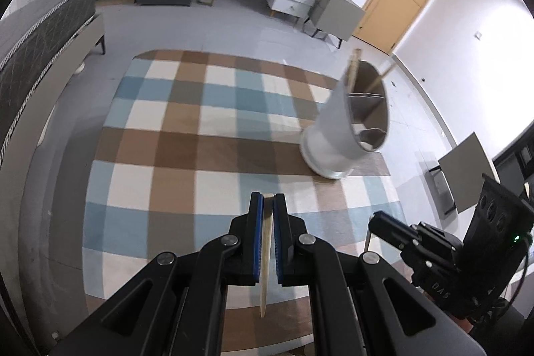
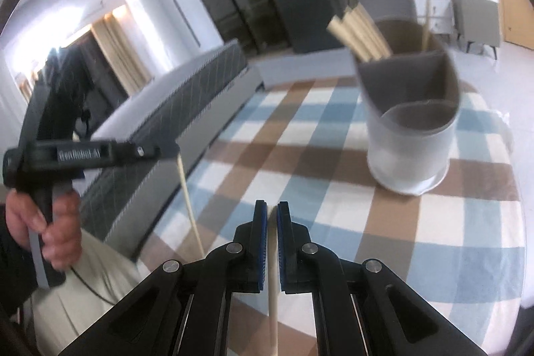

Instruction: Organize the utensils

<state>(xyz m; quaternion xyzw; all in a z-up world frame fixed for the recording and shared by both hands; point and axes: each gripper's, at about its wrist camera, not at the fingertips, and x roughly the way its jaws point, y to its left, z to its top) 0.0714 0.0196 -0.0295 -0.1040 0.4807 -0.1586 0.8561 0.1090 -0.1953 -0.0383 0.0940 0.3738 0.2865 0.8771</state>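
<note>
Above checked cloth (image 1: 187,152), each gripper clamps chopstick (image 1: 266,256) lengthwise, tip down.

Two grippers, each w/ a chopstick, holder at 1 o'clock

We see the right gripper (image 2: 272,206) at 6 o'clock, blue pads pinched on a pale chopstick (image 2: 273,296) running down out of frame. At 9 o'clock the left gripper (image 2: 175,152), held in a bare hand (image 2: 46,222), has its jaws closed on a second chopstick (image 2: 190,206) hanging toward 7 o'clock. The white utensil holder (image 2: 412,152) stands on the checked tablecloth (image 2: 333,189), divided inside; several chopsticks (image 2: 358,32) lean out of its far-left compartment, one more (image 2: 426,25) at the back. Bed (image 2: 187,89) beyond the table, approx 10 o'clock.
</note>
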